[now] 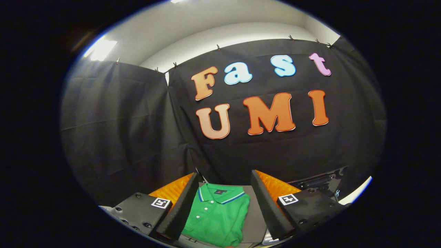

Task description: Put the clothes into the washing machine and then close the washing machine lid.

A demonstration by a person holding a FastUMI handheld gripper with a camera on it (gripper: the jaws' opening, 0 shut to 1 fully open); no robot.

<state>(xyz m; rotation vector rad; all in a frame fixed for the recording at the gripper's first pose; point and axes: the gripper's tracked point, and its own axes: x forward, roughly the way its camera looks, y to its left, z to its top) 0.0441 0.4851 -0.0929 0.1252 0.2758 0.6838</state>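
A folded green polo shirt [215,215] with a blue-and-white striped collar lies on a grey surface [253,220], below and between the two fingers. My gripper [224,179] stands open, its fingers spread wide on either side of the shirt and not touching it. The shirt's collar points away from me, toward the black cloth wall. The front part of the shirt is cut off by the lower edge of the view.
The black cloth wall [120,131] rises close behind the grey surface. A dark piece of equipment [320,181] sits beyond the right finger, with a pale curved edge [358,193] beside it. White ceiling shows above the cloth.
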